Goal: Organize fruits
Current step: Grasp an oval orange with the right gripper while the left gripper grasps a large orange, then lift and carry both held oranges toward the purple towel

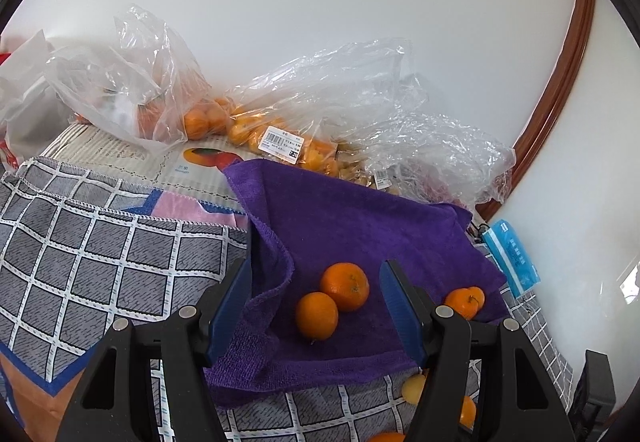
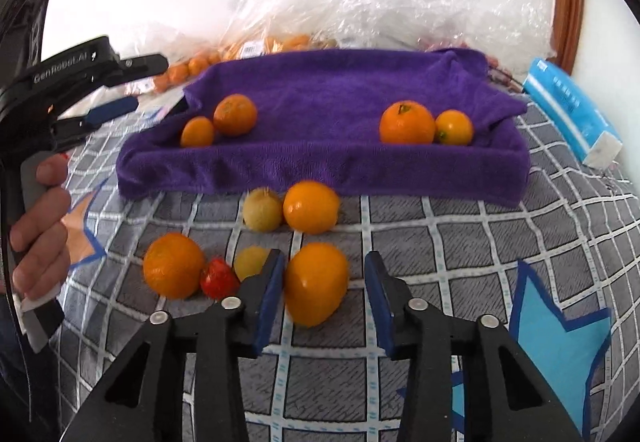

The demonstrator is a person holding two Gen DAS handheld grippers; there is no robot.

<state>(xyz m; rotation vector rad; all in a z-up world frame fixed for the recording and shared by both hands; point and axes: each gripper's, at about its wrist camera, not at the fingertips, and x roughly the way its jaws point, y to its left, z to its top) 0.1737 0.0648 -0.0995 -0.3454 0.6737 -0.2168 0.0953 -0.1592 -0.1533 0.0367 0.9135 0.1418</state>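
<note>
right gripper (image 2: 324, 292) low in the middle of the right wrist view, blue pads around a big orange (image 2: 316, 284); left pad touching the fruit, right pad a little apart, so not pinching yet; picture blurry there; left gripper (image 1: 316, 310) low in the left wrist view, spread wide over two oranges (image 1: 332, 300) on the purple towel (image 1: 360, 218), touching neither; same left gripper at the upper left of the right wrist view, held by a hand (image 2: 40, 226); two more oranges (image 2: 424, 124) at the towel's right side; on the checked cloth (image 2: 500, 242) below the towel, a yellow fruit (image 2: 262, 210) beside an orange (image 2: 311, 207), then another orange (image 2: 173, 265), a red fruit (image 2: 218, 278) and a second yellow fruit (image 2: 250, 262); bags of oranges (image 1: 256, 126) at the top; blue pack (image 2: 572, 110) at the upper right.
</note>
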